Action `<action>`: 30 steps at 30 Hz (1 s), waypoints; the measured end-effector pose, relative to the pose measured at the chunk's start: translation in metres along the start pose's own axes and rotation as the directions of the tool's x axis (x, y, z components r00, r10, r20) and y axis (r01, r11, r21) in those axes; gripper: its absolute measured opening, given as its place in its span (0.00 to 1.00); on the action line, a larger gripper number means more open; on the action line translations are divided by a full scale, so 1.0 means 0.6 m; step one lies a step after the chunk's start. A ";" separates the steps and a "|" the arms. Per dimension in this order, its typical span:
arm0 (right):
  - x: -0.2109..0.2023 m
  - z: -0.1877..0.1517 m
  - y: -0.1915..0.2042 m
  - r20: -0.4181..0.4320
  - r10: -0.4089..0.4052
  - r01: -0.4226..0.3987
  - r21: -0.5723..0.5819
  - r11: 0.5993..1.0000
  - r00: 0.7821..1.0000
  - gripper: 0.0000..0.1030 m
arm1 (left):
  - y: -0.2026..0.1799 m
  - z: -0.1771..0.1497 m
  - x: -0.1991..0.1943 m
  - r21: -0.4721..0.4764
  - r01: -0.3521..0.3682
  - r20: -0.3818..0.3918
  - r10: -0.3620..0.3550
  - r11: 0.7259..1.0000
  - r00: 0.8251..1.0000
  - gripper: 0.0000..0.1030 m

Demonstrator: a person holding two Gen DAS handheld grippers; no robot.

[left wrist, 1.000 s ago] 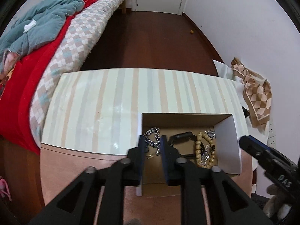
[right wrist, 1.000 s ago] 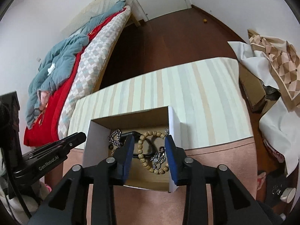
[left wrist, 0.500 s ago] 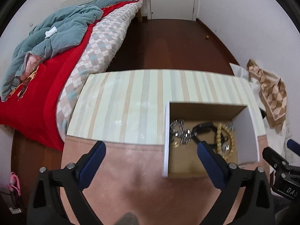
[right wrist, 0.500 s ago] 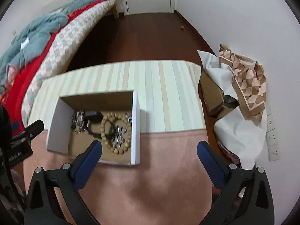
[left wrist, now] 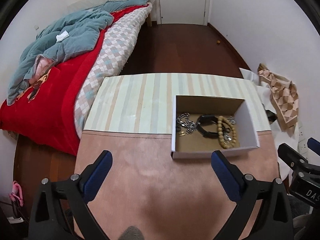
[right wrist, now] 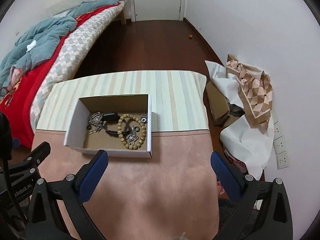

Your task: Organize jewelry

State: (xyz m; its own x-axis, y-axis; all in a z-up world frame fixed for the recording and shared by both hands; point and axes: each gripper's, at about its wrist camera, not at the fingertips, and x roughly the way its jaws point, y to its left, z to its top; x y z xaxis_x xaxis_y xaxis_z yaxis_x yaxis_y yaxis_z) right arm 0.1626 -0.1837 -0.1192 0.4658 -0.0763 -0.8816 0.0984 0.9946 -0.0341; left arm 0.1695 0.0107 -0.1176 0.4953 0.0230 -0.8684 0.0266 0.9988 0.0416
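Box (right wrist: pixel 109 152) on the table (right wrist: pixel 140 180) holds one bead bracelet (right wrist: pixel 131 132), one black band (right wrist: pixel 109 117); my left gripper (left wrist: pixel 160 164) and right gripper (right wrist: pixel 160 163) hover nearer me, both spread wide, empty.

White walls (right wrist: pixel 250 20) enclose a dark wooden floor (left wrist: pixel 180 50). At ten o'clock stands a bed (left wrist: pixel 112 46) with red cover and teal quilt (left wrist: pixel 66 38); a white door (left wrist: pixel 182 0) at twelve; wall sockets (right wrist: pixel 280 146) at three.
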 end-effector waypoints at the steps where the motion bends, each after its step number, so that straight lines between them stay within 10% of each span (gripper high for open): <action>1: -0.020 -0.007 0.000 0.012 -0.002 0.002 -0.002 1.000 1.000 1.00 | -0.001 -0.003 -0.012 0.000 -0.004 0.008 0.004 1.000 1.000 0.98; 30: -0.463 -0.098 -0.036 0.288 0.034 -0.029 -0.022 0.999 0.957 1.00 | 0.032 -0.052 -0.383 -0.046 0.040 0.185 -0.031 0.998 0.982 0.98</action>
State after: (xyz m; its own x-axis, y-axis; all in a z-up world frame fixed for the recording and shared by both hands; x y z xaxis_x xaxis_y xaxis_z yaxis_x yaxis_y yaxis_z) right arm -0.0207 -0.1797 0.0990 0.7025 -0.0599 -0.7091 0.0659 0.9976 -0.0191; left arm 0.0292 0.0261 0.0675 0.6460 -0.0161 -0.7632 0.0062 0.9999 -0.0159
